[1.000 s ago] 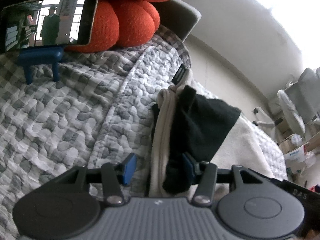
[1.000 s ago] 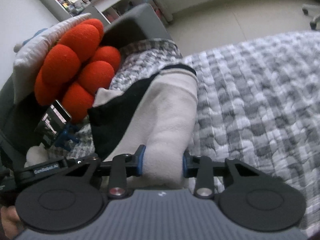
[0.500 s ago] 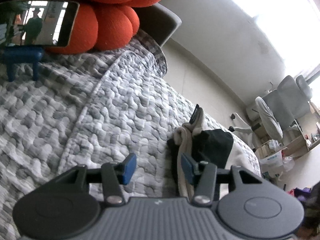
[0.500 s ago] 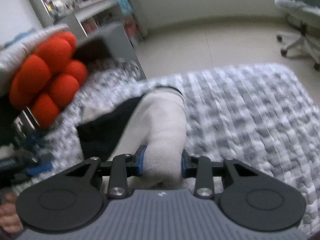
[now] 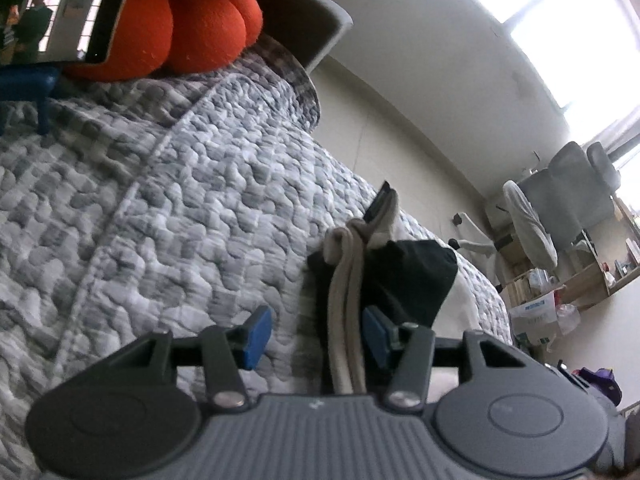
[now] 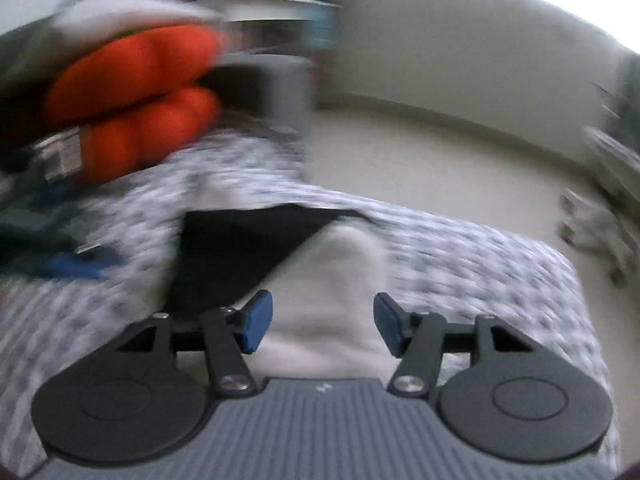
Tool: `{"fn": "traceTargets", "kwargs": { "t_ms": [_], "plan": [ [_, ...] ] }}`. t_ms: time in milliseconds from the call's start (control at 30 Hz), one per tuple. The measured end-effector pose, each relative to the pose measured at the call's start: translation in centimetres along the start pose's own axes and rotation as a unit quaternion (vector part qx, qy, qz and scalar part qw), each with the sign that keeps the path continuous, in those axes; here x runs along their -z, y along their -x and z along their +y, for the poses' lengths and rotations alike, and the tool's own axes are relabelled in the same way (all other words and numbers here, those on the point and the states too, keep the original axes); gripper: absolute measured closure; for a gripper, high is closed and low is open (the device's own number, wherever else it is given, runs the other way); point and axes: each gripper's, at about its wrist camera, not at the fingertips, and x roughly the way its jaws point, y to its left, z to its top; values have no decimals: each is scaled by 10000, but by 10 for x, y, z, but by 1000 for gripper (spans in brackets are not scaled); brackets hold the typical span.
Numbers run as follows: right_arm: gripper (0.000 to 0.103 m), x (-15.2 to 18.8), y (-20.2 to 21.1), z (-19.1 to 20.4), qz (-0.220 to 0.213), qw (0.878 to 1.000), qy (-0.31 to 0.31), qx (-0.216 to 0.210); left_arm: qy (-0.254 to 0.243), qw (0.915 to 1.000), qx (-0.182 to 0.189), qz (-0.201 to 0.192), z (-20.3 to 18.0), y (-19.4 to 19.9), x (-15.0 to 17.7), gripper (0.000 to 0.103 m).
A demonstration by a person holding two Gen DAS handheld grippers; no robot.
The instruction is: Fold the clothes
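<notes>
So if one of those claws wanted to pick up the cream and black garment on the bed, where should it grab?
Probably the stacked cream edges of the garment, approached along the quilt from the near end. There the layers bunch into a narrow ridge that the open left gripper already straddles, so closing would likely catch all of them.

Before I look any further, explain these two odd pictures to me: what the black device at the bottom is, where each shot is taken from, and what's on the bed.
There is no robot arm. A person holds a handheld gripper in each hand, and each carries a wide-angle camera looking forward along its blue-tipped fingers.

One picture comes from the left gripper, the other, blurred, from the right gripper.

Both look at a bed with a grey checked quilt. On it lies a cream and black garment, partly folded. An orange cushion and a phone on a blue stand sit at the far end.

Both sets of jaws stand open. The garment lies between them, gripped by neither.
</notes>
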Motion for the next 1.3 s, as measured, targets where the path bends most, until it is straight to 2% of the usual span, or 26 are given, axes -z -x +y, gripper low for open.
{"fn": "traceTargets", "kwargs": {
  "t_ms": [67, 167, 233, 300, 400, 433, 467, 500, 567, 767, 900, 1000, 1100, 1167, 1233, 1300],
  "plan": [
    [43, 4, 4, 20, -91, 9968, 661, -445, -36, 10000, -10, 35, -2, -3, 2, 51],
    [43, 14, 5, 48, -18, 9829, 1556, -982, -44, 10000, -37, 77, -2, -5, 3, 51],
    [43, 21, 0, 61, 61, 9748, 1988, -1007, -38, 9999, -37, 102, -3, -6, 3, 51],
    [44, 25, -9, 70, 103, 9699, 2287, -830, -57, 9999, -42, 123, -3, -7, 4, 51],
    [48, 24, -16, 70, 149, 9701, 2290, -794, -104, 9998, -79, 176, -5, -9, 5, 51],
    [61, 22, -16, 69, 157, 9718, 2201, -831, -123, 9997, -105, 202, -5, -10, 5, 51],
    [69, 21, -16, 67, 165, 9734, 2113, -868, -146, 9995, -145, 236, -6, -11, 6, 51],
    [72, 19, -17, 65, 173, 9750, 2024, -904, -168, 9993, -185, 261, -6, -12, 7, 51],
    [86, 16, -17, 61, 189, 9778, 1846, -977, -186, 9992, -219, 282, -6, -12, 8, 51],
    [90, 9, -14, 53, 144, 9828, 1405, -1186, -166, 9993, -183, 276, -6, -10, 7, 51],
    [90, 12, -16, 62, 228, 9810, 1559, -1128, -186, 9992, -192, 303, -8, -11, 8, 51],
    [86, 14, -20, 71, 292, 9788, 1728, -1058, -183, 9992, -188, 313, -8, -12, 8, 51],
    [78, 24, -15, 79, 228, 9704, 2204, -957, -173, 9992, -191, 317, -8, -12, 8, 51],
    [50, 29, -13, 84, 234, 9637, 2427, -1083, -158, 9992, -184, 313, -7, -11, 8, 51],
    [42, 36, -10, 90, 241, 9557, 2714, -1116, -143, 9993, -165, 310, -7, -11, 8, 51],
    [41, 42, -11, 97, 197, 9491, 2980, -999, -127, 9993, -153, 314, -7, -10, 8, 51]
  ]
}}
